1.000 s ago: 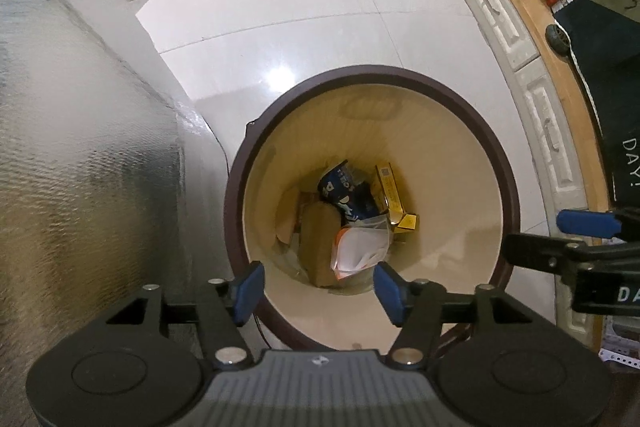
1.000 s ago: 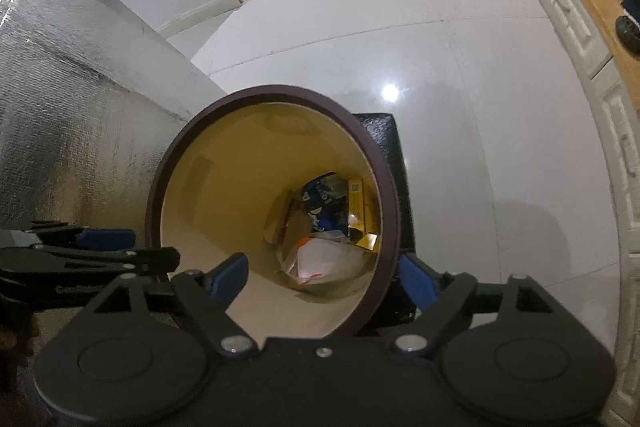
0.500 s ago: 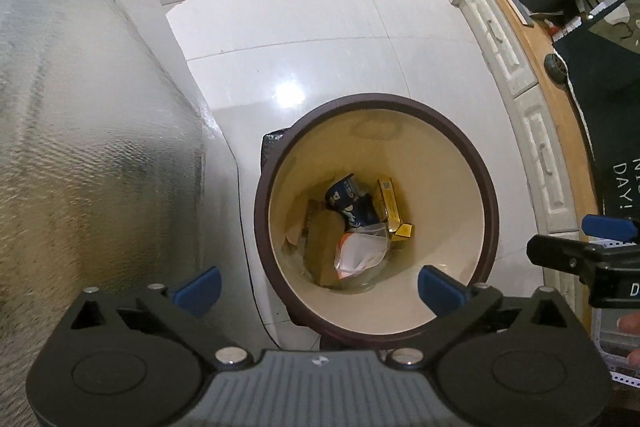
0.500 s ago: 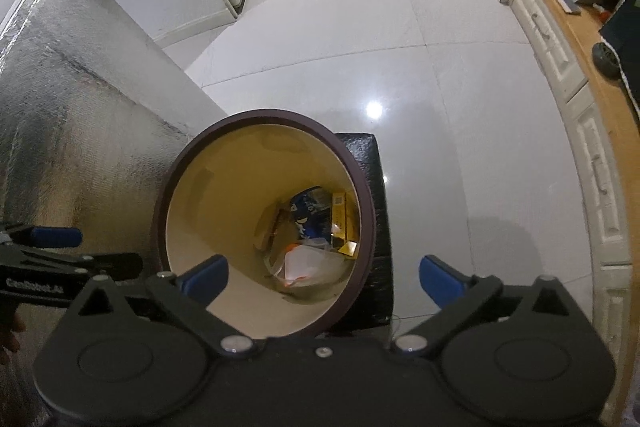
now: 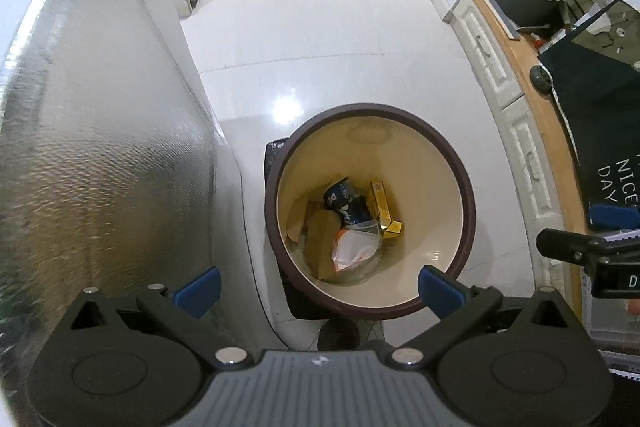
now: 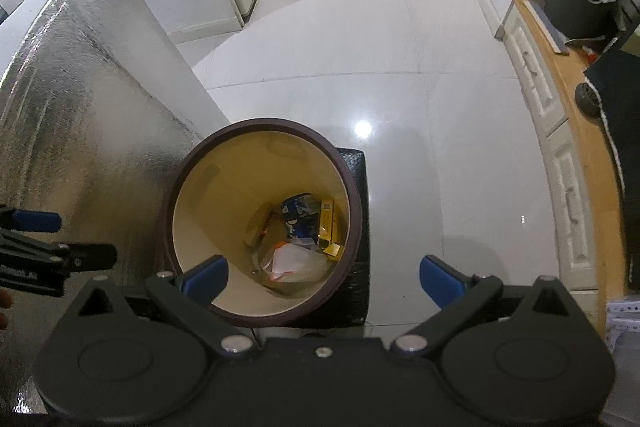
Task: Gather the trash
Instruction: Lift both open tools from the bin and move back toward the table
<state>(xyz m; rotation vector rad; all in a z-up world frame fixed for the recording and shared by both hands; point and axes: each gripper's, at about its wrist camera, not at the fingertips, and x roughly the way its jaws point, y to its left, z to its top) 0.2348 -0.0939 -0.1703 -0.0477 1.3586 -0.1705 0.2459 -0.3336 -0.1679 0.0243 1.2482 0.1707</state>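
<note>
Your left gripper (image 5: 318,283) and right gripper (image 6: 322,277) hover spread and empty above the bin (image 5: 466,187) at frame centre; its light, crinkly plastic bag (image 5: 354,247) likely pinches best at a loose fold.

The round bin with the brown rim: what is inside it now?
In the bin: a dark blue packet, a yellow box, brown cardboard, and a clear plastic bag on top. Anything beneath is hidden.

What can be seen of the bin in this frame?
The bin is round, with a dark brown rim and a smooth cream inside that looks like plastic. It stands upright and open on the pale tiled floor, against a dark block and next to a foil-covered panel. Trash lies at its bottom: a yellow box, a blue wrapper and a clear bag. Neither gripper touches it.
</note>
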